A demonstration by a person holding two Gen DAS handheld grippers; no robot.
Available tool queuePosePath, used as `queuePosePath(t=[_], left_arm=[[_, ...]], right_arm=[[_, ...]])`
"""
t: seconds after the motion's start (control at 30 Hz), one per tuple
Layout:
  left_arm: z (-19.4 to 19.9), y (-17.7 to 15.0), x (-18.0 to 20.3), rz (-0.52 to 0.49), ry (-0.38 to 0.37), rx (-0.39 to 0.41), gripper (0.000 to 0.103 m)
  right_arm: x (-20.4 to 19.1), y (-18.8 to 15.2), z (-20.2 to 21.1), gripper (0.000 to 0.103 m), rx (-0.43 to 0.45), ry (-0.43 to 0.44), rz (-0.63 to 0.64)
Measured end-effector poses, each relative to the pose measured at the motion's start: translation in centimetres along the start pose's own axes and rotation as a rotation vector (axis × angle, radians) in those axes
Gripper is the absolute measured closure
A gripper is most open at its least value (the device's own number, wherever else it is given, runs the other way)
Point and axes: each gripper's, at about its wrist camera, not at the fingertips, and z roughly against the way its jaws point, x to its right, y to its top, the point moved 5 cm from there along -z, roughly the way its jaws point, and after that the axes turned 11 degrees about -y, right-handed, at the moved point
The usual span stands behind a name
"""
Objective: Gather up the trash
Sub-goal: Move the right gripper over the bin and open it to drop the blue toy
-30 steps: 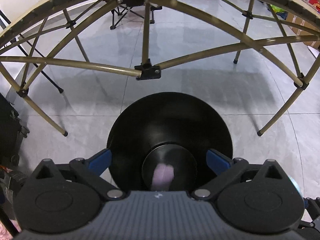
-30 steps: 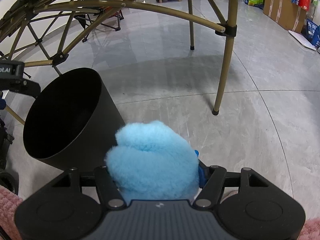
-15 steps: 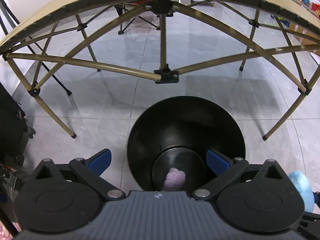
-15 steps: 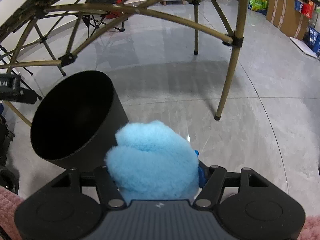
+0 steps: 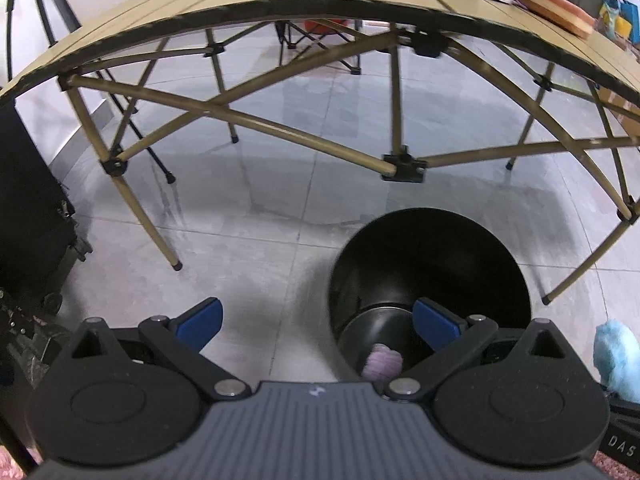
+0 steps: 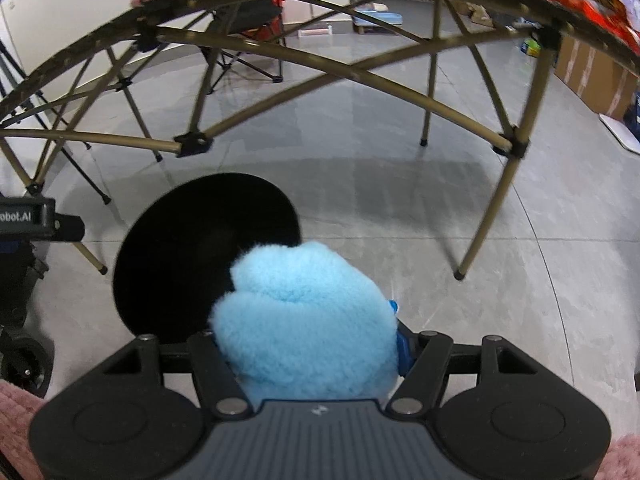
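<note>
Right gripper (image 6: 308, 344) is angling down, pinching a fluffy light-blue ball (image 6: 304, 320) beside the round black bin (image 6: 168, 248); left gripper (image 5: 316, 322) is hanging spread, empty.

Black bin (image 5: 428, 264) with pale purple fluff (image 5: 382, 364) inside, beneath the left gripper's (image 5: 318, 322) open jaws.

— What am I looking at for surfaces?

— I see a fluffy sky-blue cloth ball (image 6: 304, 320), deep soft pile, clamped in the right gripper (image 6: 308, 344), whose body looks like matt black plastic with a ribbed grey panel. The bin (image 5: 432, 264) reads as smooth black plastic or metal with a faint sheen inside; I can't tell which.

— And the rest?

— The floor (image 5: 280, 200) is polished grey tile, glossy enough to mirror. The table (image 5: 240, 12) has tan slats over dull bronze metal tubes with black plastic joints. The left gripper (image 5: 316, 320) carries smooth blue pads (image 5: 200, 316).
</note>
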Motion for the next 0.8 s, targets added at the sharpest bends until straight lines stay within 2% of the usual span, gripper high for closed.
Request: queuePosePath(t=[0.43,0.8], left_arm=[[0.9,-0.2,-5.0,0.070,0.043,0.023,0.000],[0.9,-0.6,-7.5,0.111,0.067,0.017,0.000]], right_arm=[[-6.4,3.9,0.4,0.038,0.017,0.057,0.081],[-9.9,5.2,-1.4,0.038,-0.026,0.092,0.112]])
